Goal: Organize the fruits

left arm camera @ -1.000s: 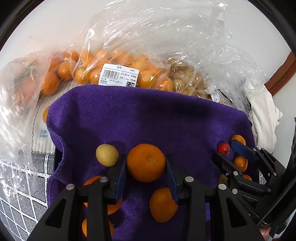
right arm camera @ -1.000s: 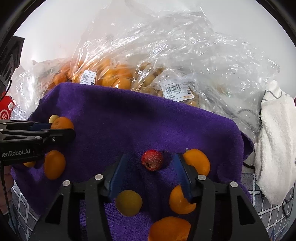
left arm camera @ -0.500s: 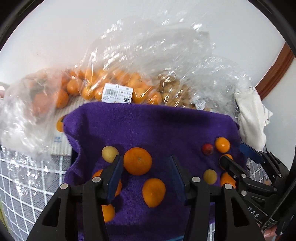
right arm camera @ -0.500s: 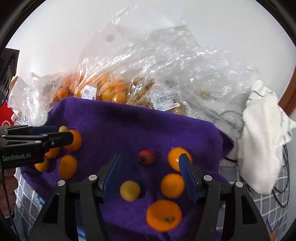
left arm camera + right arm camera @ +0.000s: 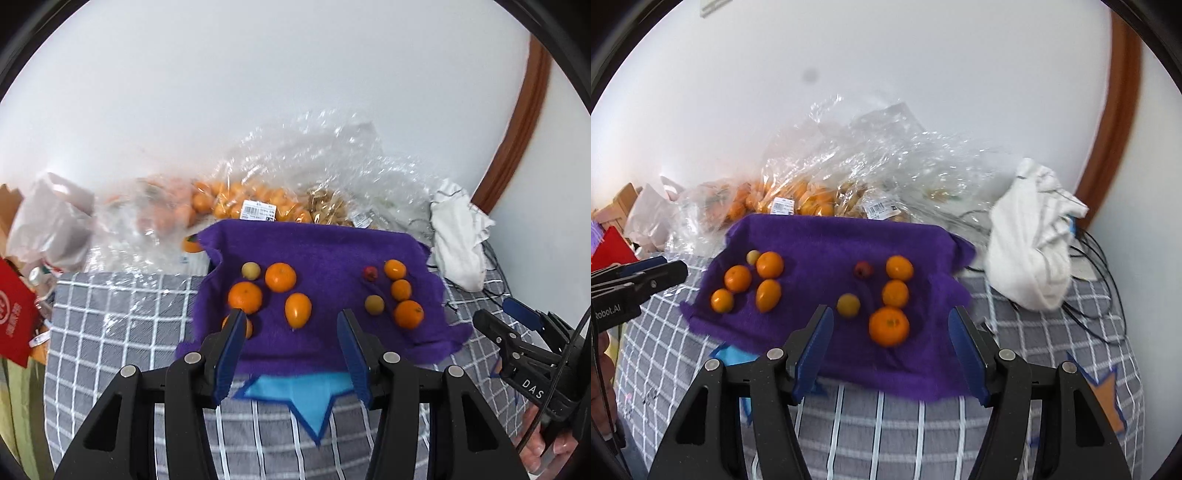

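Observation:
A purple cloth [image 5: 325, 254] [image 5: 820, 240] lies on a checked grey surface and carries two groups of fruit. The left group has several oranges [image 5: 280, 277] [image 5: 770, 264] and a small yellow fruit [image 5: 251, 270]. The right group has oranges [image 5: 408, 314] [image 5: 888, 326], a small red fruit [image 5: 370, 273] [image 5: 863, 270] and a yellow fruit [image 5: 374, 304] [image 5: 848, 305]. My left gripper [image 5: 291, 321] is open and empty, back from the cloth's near edge. My right gripper [image 5: 890, 317] is open and empty, also pulled back above the near edge.
Clear plastic bags of oranges [image 5: 229, 201] [image 5: 798, 199] and other produce lie behind the cloth against a white wall. A white crumpled cloth [image 5: 458, 240] [image 5: 1030, 243] with black cables sits to the right. A red packet [image 5: 14, 314] lies at the left.
Both grippers have pulled back and up from the cloth. The left one let go of an orange and opened wider. The right one also opened wider. The whole cloth now shows.

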The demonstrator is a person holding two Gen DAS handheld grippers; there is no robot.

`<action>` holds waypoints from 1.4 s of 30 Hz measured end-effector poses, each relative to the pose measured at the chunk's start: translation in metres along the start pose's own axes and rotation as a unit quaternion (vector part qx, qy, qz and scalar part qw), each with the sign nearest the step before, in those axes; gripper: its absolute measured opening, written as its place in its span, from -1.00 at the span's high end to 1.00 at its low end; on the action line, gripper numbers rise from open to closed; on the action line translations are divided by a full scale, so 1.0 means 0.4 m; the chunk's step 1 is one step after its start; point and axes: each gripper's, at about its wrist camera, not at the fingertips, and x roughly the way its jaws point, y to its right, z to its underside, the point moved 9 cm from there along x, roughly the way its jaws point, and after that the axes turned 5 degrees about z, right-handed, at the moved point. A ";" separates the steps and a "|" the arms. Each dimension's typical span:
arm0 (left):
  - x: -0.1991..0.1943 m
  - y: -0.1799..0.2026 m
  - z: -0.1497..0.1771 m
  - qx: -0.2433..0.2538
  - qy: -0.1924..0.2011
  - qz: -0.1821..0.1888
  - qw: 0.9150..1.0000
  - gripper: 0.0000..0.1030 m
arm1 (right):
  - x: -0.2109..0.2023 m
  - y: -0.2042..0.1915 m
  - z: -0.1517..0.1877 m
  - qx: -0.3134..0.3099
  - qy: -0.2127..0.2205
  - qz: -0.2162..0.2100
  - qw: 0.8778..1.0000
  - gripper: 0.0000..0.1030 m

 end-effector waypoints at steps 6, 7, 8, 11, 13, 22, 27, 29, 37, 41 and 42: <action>-0.127 0.055 0.073 0.012 0.032 -0.007 0.999 -0.03 | -0.153 0.040 0.060 0.014 0.034 0.009 0.999 -0.56; -0.149 0.069 0.092 0.017 0.039 -0.008 0.999 -0.08 | -0.182 0.046 0.070 0.016 0.045 0.016 0.999 -0.72; -0.166 0.079 0.105 0.019 0.045 -0.009 0.999 -0.10 | -0.213 0.051 0.082 0.017 0.057 0.021 0.998 -0.76; -0.215 0.110 0.145 0.027 0.059 -0.009 0.998 -0.29 | -0.274 0.062 0.117 0.025 0.074 0.024 0.997 -0.86; -0.246 0.128 0.168 0.033 0.066 -0.008 0.997 -0.38 | -0.314 0.071 0.144 0.031 0.083 0.026 0.996 -0.90; -0.374 0.154 0.252 0.044 0.110 -0.024 0.993 -0.61 | -0.436 0.091 0.229 0.048 0.101 0.043 0.993 -0.99; -0.406 0.149 0.271 0.043 0.125 -0.038 0.990 -0.62 | -0.477 0.096 0.251 0.058 0.110 0.040 0.991 -0.99; -0.412 0.147 0.276 0.040 0.127 -0.038 0.990 -0.62 | -0.485 0.097 0.258 0.058 0.111 0.041 0.991 -0.99; -0.425 0.144 0.289 0.033 0.130 -0.037 0.990 -0.62 | -0.499 0.088 0.269 0.051 0.114 0.045 0.991 -0.99; -0.427 0.143 0.290 0.033 0.129 -0.038 0.990 -0.62 | -0.503 0.087 0.270 0.051 0.116 0.043 0.991 -0.99; -0.428 0.143 0.291 0.033 0.129 -0.038 0.990 -0.62 | -0.503 0.086 0.271 0.051 0.116 0.042 0.991 -0.99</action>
